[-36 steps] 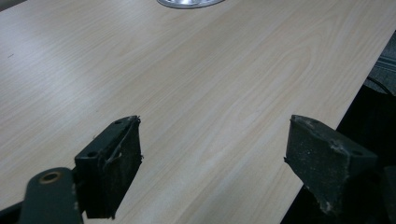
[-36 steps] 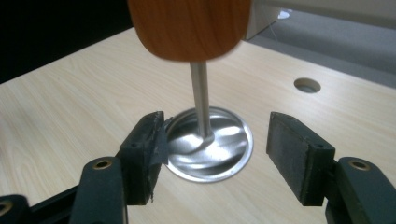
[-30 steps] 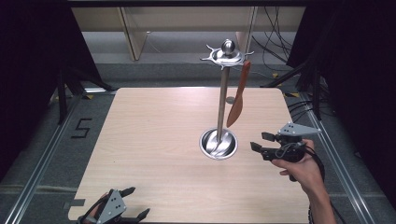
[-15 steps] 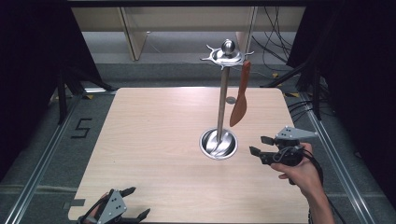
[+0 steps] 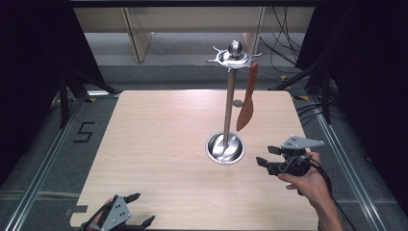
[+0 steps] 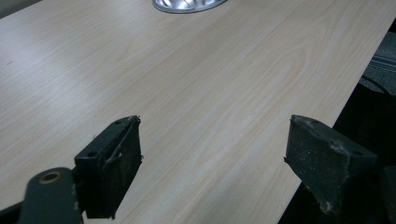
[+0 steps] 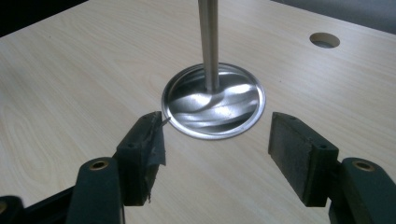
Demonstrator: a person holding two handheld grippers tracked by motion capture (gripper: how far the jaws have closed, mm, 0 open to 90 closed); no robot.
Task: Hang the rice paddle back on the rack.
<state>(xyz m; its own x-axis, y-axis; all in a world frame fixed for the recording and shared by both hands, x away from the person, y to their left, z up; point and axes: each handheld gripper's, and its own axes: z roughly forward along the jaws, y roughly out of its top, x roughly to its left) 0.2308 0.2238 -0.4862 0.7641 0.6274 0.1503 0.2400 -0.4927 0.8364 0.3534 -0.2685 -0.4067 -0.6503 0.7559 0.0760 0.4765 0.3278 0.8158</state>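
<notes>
Presently, the right gripper (image 5: 264, 156) is held with its jaws spread and empty near the right edge of the desk (image 5: 159, 139), pointed at the round base of the metal stand (image 5: 225, 147), which is set right of the desk's centre. From the stand's top ring a brown spatula (image 5: 247, 104) is hung beside the pole. At the near edge, towards the left corner, the left gripper (image 5: 139, 209) is likewise kept spread with nothing between its jaws.

High view: looked forward and down over the whole table (image 5: 159, 144). Left gripper view: sat low at the near edge, facing across. Right gripper view: close, facing the stand's base (image 7: 214, 101). Base (image 6: 187, 4) shared by all.
</notes>
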